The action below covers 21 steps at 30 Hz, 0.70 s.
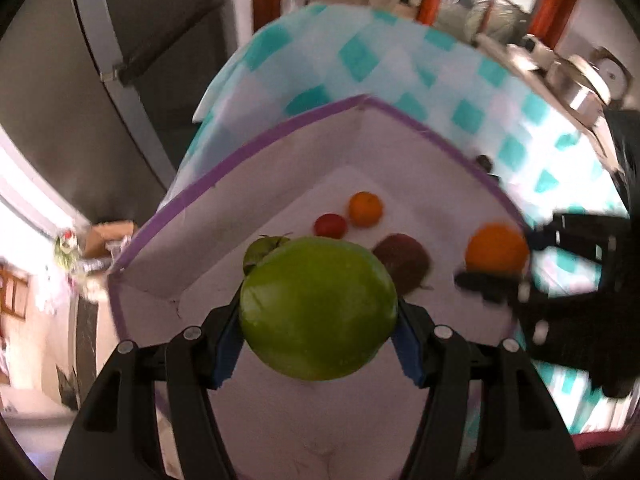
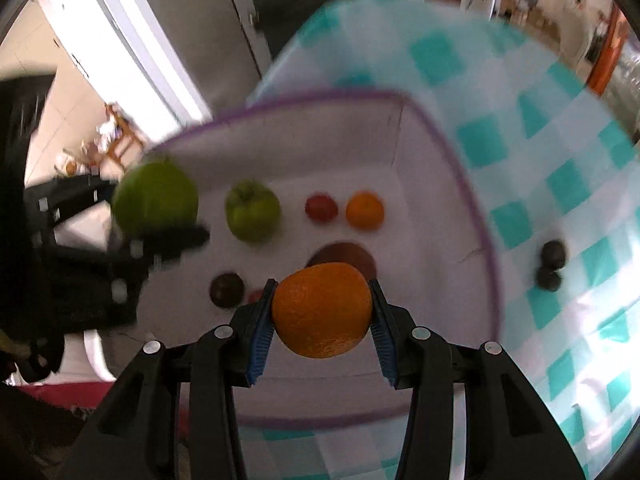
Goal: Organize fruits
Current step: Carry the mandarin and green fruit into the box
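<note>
Left gripper [image 1: 318, 320] jaws clamped on a large green fruit [image 1: 318, 308], blue pads pressed on both its sides, held above the white box [image 1: 224, 200] with the purple rim. Right gripper [image 2: 322, 318] jaws clamped on an orange [image 2: 322, 310], also held above the box's open top. The box sits on the table [image 2: 560, 184], which has a teal-and-white check cloth; the box takes up much of the near part of the table, with cloth showing past its far and right walls. Loose on the box floor: a green apple [image 2: 253, 211], a small red fruit [image 2: 321, 207] and a small orange [image 2: 365, 210] in a row toward the far wall, the small orange just beside the red one. Closer in, a dark red fruit [image 2: 344, 258] sits partly hidden behind the held orange, and a dark round fruit [image 2: 227, 290] lies toward the box's left side. A reddish bit next to it, too hidden to identify. Outside the box, two dark round fruits [image 2: 552, 266] on the cloth near its right wall, touching or nearly so. Both views motion-blurred, so fine detail is poor.
</note>
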### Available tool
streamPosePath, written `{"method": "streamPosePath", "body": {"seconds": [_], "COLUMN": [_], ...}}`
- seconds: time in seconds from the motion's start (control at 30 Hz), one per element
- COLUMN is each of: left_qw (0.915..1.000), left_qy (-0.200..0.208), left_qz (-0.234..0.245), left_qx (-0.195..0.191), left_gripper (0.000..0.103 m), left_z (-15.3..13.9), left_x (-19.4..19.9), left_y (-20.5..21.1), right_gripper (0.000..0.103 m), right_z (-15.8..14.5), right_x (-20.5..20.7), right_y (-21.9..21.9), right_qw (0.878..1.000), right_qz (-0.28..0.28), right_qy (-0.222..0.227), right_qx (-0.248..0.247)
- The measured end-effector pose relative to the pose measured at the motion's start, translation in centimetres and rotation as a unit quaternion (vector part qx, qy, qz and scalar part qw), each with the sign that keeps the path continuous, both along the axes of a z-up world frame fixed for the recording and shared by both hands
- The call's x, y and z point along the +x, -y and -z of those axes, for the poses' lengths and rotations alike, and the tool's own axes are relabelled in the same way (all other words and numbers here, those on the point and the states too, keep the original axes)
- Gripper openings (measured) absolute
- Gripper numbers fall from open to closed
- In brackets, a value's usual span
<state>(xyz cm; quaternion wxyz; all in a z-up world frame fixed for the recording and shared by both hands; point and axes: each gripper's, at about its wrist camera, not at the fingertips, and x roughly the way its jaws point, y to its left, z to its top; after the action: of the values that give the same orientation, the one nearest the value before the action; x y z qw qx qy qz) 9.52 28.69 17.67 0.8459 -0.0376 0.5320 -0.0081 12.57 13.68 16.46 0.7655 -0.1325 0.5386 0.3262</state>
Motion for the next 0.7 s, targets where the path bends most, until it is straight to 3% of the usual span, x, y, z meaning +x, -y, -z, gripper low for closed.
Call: {"method": "streamPosePath", "body": {"seconds": [0.13,0.33,0.43,0.57,0.7], "left_qw": [0.9995,0.9965,0.9944,0.9954,0.9938], "left_qy": [-0.031,-0.083,-0.103,-0.086,-0.097], "left_qz": [0.002,-0.006,-0.02,-0.019,-0.05], "left_qx": [-0.006,-0.003,0.01,0.038,0.02], "left_gripper": [0.064,0.064,0.064,0.064,0.064], "left_z": [2.0,5.2,6.5,6.2,6.4], "left_x": [2.6,3.0,3.3,3.4,2.6], "left_y": [-0.3,-0.6,-1.6,-2.1,-4.0], "right_gripper": [0.044,0.044,0.044,0.045,0.045], "right_z": [3.4,7.1,8.7,10.4,10.6], "right_x": [0.3,-0.1,0.1,0.3,-0.3], "right_y": [-1.6,-4.2,-5.2,-5.9,-6.2], "right_qw": [0.997,0.986,0.98,0.974,0.971], "right_qz": [-0.036,-0.091,-0.103,-0.111,-0.125], "right_qy": [-0.056,-0.126,-0.135,-0.132,-0.124], "right_qx": [-0.029,-0.066,-0.102,-0.145,-0.16]}}
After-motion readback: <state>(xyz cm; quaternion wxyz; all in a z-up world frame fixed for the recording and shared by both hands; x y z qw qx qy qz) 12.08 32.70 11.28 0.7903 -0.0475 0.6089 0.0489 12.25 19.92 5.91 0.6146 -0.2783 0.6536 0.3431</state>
